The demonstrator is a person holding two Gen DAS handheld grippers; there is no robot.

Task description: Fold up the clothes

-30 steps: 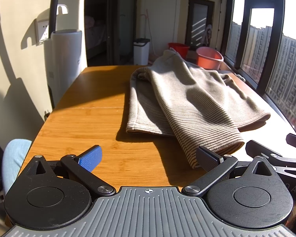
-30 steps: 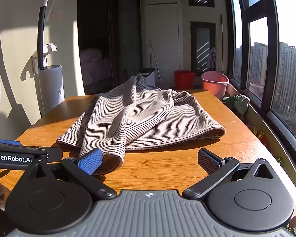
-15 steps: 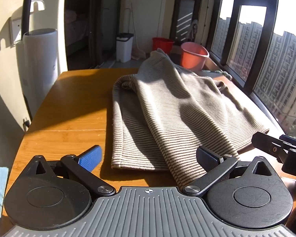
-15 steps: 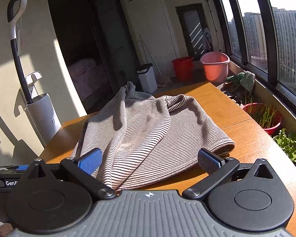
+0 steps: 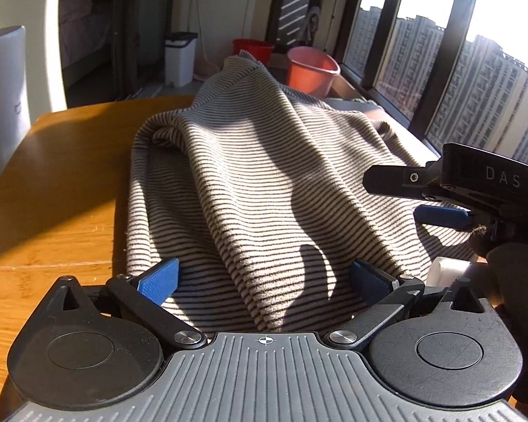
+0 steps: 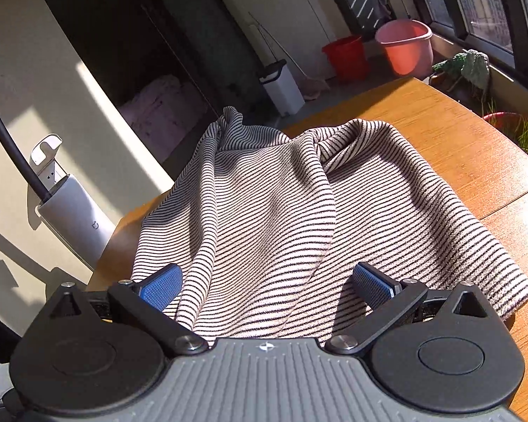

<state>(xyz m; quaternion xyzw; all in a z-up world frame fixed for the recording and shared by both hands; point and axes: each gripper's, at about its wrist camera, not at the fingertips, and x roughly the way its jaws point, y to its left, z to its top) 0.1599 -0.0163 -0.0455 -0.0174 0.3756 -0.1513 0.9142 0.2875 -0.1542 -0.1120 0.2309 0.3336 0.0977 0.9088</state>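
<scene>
A beige garment with thin dark stripes (image 5: pixel 264 183) lies crumpled on the wooden table (image 5: pixel 52 183), with a long fold running toward me. My left gripper (image 5: pixel 264 277) is open, its blue pads either side of the garment's near hem, low over the cloth. My right gripper (image 6: pixel 267 285) is open too, straddling the near edge of the same garment (image 6: pixel 274 218) in the right wrist view. The right gripper also shows in the left wrist view (image 5: pixel 450 193), hovering over the garment's right side.
A white cylindrical vacuum dock (image 6: pixel 74 218) stands left of the table. A pink bucket (image 5: pixel 311 70), a red bucket (image 6: pixel 346 58) and a white bin (image 5: pixel 179 58) sit on the floor beyond. Windows (image 5: pixel 475 88) and potted plants (image 6: pixel 521 133) line the right side.
Both grippers have moved forward and down onto the garment's near edge; the cloth now lies between each pair of fingers. Both stay open.
</scene>
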